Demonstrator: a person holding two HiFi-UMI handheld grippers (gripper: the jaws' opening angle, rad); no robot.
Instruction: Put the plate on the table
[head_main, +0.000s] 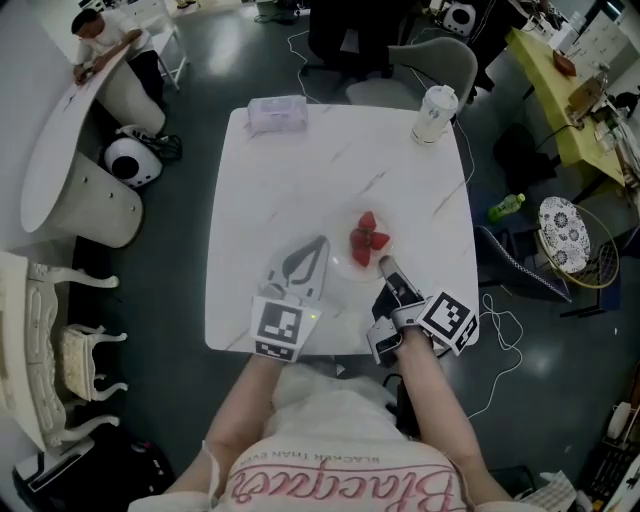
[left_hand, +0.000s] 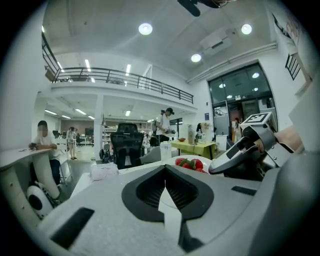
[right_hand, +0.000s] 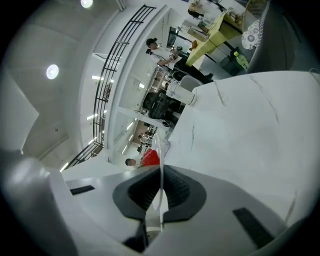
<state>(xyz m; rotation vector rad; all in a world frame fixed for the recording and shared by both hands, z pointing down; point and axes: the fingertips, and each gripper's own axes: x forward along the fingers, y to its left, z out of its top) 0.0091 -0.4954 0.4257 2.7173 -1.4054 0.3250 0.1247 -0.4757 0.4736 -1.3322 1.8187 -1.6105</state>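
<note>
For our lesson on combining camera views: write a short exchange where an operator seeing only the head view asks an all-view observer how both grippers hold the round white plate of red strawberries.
Operator: Is the right gripper clamped on the round white plate of red strawberries?
Observer: Yes; the right gripper view shows its jaws shut on the plate's thin rim.
Operator: And the left gripper?
Observer: The left gripper view shows a white wedge of rim pinched between its closed jaws.

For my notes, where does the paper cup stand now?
In the head view, the paper cup stands on the table's far right corner, across from the tissue pack.
</note>
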